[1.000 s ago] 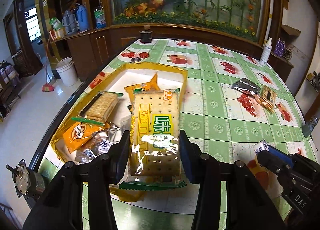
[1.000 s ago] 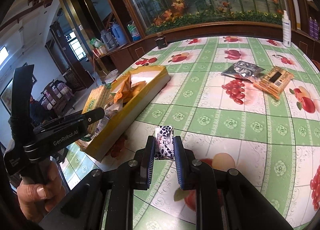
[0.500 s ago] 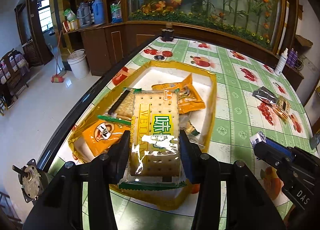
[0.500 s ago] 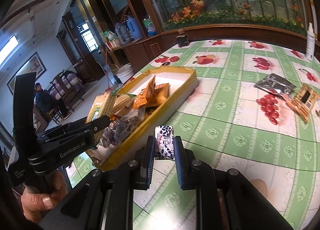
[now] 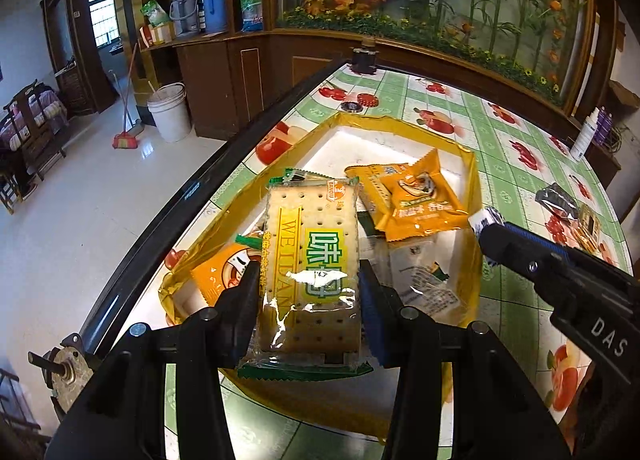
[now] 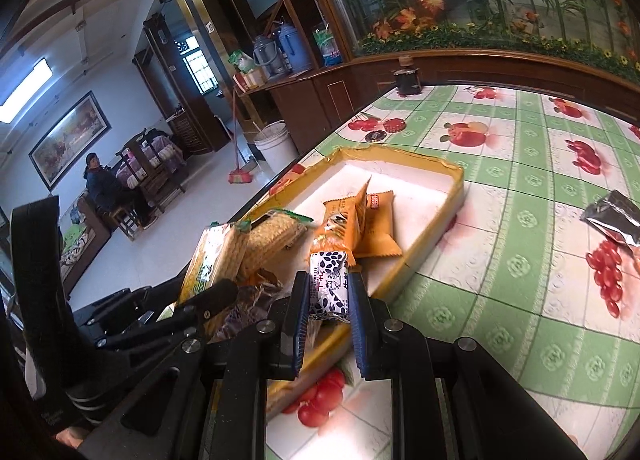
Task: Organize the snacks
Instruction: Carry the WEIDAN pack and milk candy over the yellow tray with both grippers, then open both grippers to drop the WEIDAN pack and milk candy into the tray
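Clearly the sorting is well under way but not finished. The cracker pack (image 5: 310, 272), a clear wrapper with green lettering, sits clamped between the pads of the left tongs (image 5: 308, 292) and hangs over the near end of the yellow tray (image 5: 474, 196), not yet set down in it. The small black-and-white candy bar (image 6: 329, 286) is pinched narrow in the right tongs (image 6: 329, 300), held above the tray's near corner, just inside its rim as far as the right wrist view shows. Inside the tray already lie several snacks: an orange packet (image 5: 416, 196) propped toward the far side, a second orange packet (image 5: 224, 274) near the left wall, another cracker pack (image 6: 276, 234) and some clear or silvery wrappers underneath, piled loosely rather than lined up. The far half of the tray shows bare white floor, so there is room for both held items. Out on the surface (image 6: 500, 244), well apart from the tray, a silver foil packet (image 6: 614, 218) lies on the green checked cloth with a small brown-and-yellow packet (image 5: 588, 222) just beside it; these two look like what is left to collect. My reading is that two releases into the tray come next, then a trip for those last packets. Beyond the surface edge stand a white bucket (image 5: 168, 112) and a broom on the floor.
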### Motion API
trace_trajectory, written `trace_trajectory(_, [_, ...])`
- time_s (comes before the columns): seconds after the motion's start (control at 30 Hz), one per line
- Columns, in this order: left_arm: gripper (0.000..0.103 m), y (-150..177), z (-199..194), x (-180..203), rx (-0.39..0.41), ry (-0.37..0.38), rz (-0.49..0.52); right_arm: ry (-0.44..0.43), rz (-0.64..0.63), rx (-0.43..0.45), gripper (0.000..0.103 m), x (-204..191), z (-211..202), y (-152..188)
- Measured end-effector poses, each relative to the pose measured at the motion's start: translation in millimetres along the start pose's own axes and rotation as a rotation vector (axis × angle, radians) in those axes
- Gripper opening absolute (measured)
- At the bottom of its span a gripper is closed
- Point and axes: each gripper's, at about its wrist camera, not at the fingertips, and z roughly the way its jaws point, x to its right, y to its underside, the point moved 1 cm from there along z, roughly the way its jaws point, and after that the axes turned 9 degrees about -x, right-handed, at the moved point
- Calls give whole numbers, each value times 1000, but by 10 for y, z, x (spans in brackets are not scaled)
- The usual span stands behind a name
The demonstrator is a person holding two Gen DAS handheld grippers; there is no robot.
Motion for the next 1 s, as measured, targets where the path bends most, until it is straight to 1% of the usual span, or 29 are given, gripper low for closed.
trace_trajectory(0.27, [45,-102,94,-100,-9,-19,-12,-8,-6,-23,19,-1,264,-185])
trace_trajectory(0.53, [45,-162,178,-139,-14,-35,-12,-13,-5,-52,19,21,478,-255])
trace_trajectory(1.0, [45,-179,208,-148,-20,-46,-14,-15,19,-67,22,80,544,-261])
